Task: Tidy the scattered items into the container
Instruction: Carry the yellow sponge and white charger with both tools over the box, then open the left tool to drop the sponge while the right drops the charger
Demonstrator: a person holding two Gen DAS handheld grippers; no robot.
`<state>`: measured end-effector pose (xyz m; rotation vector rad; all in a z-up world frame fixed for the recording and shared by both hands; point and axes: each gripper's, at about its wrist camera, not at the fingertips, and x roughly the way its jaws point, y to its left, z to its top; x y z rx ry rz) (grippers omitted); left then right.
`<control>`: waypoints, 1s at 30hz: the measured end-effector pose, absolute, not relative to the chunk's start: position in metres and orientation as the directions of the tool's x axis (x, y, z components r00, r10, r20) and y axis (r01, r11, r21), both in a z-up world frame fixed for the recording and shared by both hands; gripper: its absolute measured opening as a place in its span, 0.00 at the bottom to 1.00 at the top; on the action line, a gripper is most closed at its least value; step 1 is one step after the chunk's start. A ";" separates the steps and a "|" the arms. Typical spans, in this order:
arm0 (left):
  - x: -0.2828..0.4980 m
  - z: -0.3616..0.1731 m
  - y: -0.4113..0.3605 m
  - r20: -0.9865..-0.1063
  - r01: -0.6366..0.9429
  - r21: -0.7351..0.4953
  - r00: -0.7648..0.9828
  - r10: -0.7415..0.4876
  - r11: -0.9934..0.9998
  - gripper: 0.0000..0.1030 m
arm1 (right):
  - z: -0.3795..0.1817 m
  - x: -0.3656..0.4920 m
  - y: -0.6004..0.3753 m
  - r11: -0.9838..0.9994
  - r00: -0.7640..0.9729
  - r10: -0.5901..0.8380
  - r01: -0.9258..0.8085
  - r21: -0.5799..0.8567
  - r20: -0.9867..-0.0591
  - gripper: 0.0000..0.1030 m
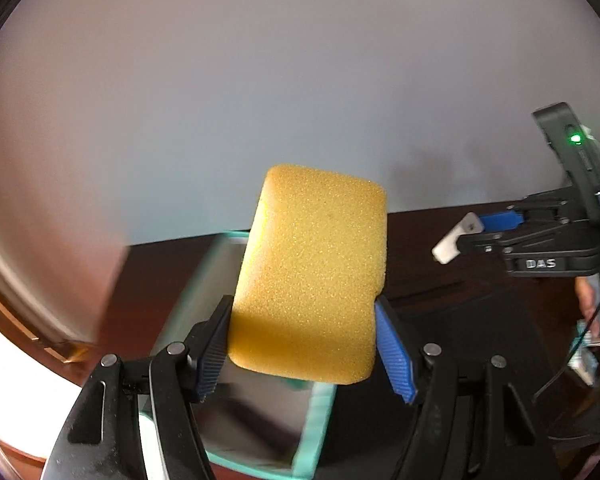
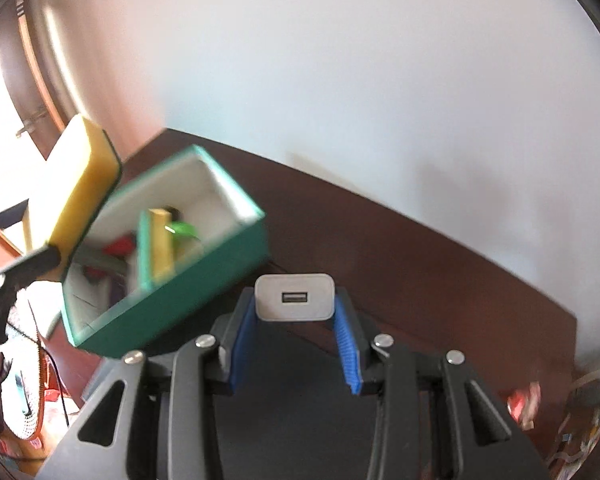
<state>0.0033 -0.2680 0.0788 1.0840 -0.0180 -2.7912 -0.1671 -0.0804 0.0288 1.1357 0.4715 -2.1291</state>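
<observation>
The left gripper (image 1: 304,344) clamps a yellow rectangular foam sponge (image 1: 312,276). The right gripper (image 2: 296,344) clamps a white plastic USB charger block (image 2: 295,298). An open green cardboard box (image 2: 204,276) sits at 10 o'clock from the charger on the dark wooden counter (image 2: 400,256).

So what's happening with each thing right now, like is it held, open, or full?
Sponge: held up in the left gripper, above the box.
Charger: held in the right gripper, USB port facing away from the camera mount.
Box: open, no lid on it, sitting on the dark table, some items already inside.
Left gripper: shut on the sponge.
Right gripper: shut on the charger.
</observation>
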 end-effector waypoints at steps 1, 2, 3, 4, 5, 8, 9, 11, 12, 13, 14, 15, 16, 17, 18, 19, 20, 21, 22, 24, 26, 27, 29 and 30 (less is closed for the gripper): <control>0.005 0.079 -0.281 -0.672 0.154 0.073 -0.723 -0.162 -0.985 0.67 | 0.030 -0.166 -0.098 -0.694 -0.388 -0.399 0.720 -0.002 -0.831 0.37; 0.005 0.077 -0.294 -0.678 0.170 0.075 -0.714 -0.175 -0.983 0.67 | 0.032 -0.164 -0.116 -0.679 -0.379 -0.409 0.735 -0.001 -0.830 0.37; 0.003 0.073 -0.305 -0.688 0.181 0.072 -0.703 -0.180 -0.981 0.67 | 0.034 -0.160 -0.134 -0.664 -0.369 -0.418 0.747 0.002 -0.830 0.37; 0.002 0.070 -0.317 -0.698 0.192 0.069 -0.692 -0.185 -0.979 0.67 | 0.036 -0.157 -0.153 -0.650 -0.358 -0.426 0.760 0.006 -0.831 0.37; -0.002 0.064 -0.326 -0.710 0.198 0.060 -0.680 -0.181 -0.978 0.67 | 0.036 -0.155 -0.170 -0.638 -0.348 -0.429 0.770 0.007 -0.834 0.37; -0.014 0.042 -0.345 -0.750 0.204 0.022 -0.644 -0.151 -0.979 0.67 | 0.023 -0.157 -0.208 -0.612 -0.323 -0.423 0.791 0.005 -0.846 0.37; -0.019 0.033 -0.350 -0.764 0.205 0.008 -0.630 -0.138 -0.979 0.67 | 0.015 -0.159 -0.215 -0.607 -0.313 -0.419 0.794 0.007 -0.852 0.37; -0.028 0.016 -0.359 -0.791 0.210 -0.014 -0.601 -0.118 -0.978 0.67 | 0.003 -0.162 -0.226 -0.602 -0.298 -0.410 0.798 0.010 -0.862 0.37; -0.033 0.008 -0.361 -0.803 0.208 -0.018 -0.585 -0.109 -0.978 0.67 | -0.001 -0.163 -0.231 -0.601 -0.293 -0.406 0.799 0.011 -0.866 0.37; -0.037 0.000 -0.363 -0.817 0.201 -0.023 -0.569 -0.097 -0.979 0.67 | -0.005 -0.164 -0.234 -0.600 -0.288 -0.401 0.800 0.012 -0.870 0.37; -0.042 -0.008 -0.365 -0.829 0.199 -0.028 -0.553 -0.088 -0.980 0.67 | -0.009 -0.166 -0.236 -0.600 -0.285 -0.395 0.800 0.010 -0.873 0.37; -0.045 -0.014 -0.365 -0.837 0.199 -0.028 -0.541 -0.086 -0.980 0.67 | -0.014 -0.167 -0.237 -0.600 -0.283 -0.389 0.800 0.008 -0.877 0.37; -0.048 -0.019 -0.365 -0.844 0.193 -0.029 -0.530 -0.080 -0.981 0.67 | -0.017 -0.169 -0.239 -0.600 -0.280 -0.383 0.800 0.006 -0.881 0.37; -0.050 -0.024 -0.365 -0.849 0.189 -0.032 -0.523 -0.073 -0.981 0.67 | -0.020 -0.170 -0.240 -0.600 -0.276 -0.377 0.800 0.006 -0.884 0.37; -0.051 -0.026 -0.365 -0.852 0.187 -0.035 -0.519 -0.068 -0.982 0.67 | -0.023 -0.171 -0.242 -0.600 -0.273 -0.371 0.800 0.005 -0.887 0.37; -0.053 -0.030 -0.364 -0.857 0.181 -0.033 -0.512 -0.065 -0.983 0.67 | -0.025 -0.172 -0.243 -0.599 -0.274 -0.365 0.800 -0.001 -0.890 0.37; -0.056 -0.033 -0.363 -0.861 0.178 -0.030 -0.504 -0.065 -0.984 0.67 | -0.028 -0.172 -0.244 -0.598 -0.275 -0.358 0.801 -0.006 -0.892 0.37; -0.057 -0.035 -0.362 -0.865 0.179 -0.027 -0.497 -0.066 -0.984 0.68 | -0.031 -0.172 -0.245 -0.595 -0.270 -0.354 0.803 -0.007 -0.896 0.37; -0.059 -0.039 -0.362 -0.873 0.179 -0.033 -0.484 -0.059 -0.983 0.68 | -0.034 -0.172 -0.247 -0.593 -0.266 -0.349 0.805 -0.008 -0.899 0.37; -0.066 -0.050 -0.361 -0.892 0.183 -0.052 -0.450 -0.037 -0.982 0.68 | -0.040 -0.170 -0.249 -0.590 -0.262 -0.335 0.808 -0.016 -0.905 0.37; -0.069 -0.053 -0.362 -0.897 0.195 -0.055 -0.440 -0.037 -0.979 0.68 | -0.042 -0.172 -0.249 -0.597 -0.268 -0.328 0.802 -0.021 -0.906 0.37; -0.070 -0.052 -0.363 -0.899 0.206 -0.050 -0.436 -0.046 -0.977 0.68 | -0.043 -0.174 -0.248 -0.603 -0.273 -0.327 0.798 -0.023 -0.905 0.39; -0.070 -0.048 -0.366 -0.901 0.226 -0.031 -0.427 -0.071 -0.974 0.69 | -0.039 -0.176 -0.243 -0.618 -0.296 -0.334 0.786 -0.030 -0.895 0.55; -0.070 -0.045 -0.367 -0.902 0.225 -0.033 -0.427 -0.068 -0.974 0.69 | -0.035 -0.177 -0.239 -0.623 -0.304 -0.348 0.782 -0.023 -0.887 0.65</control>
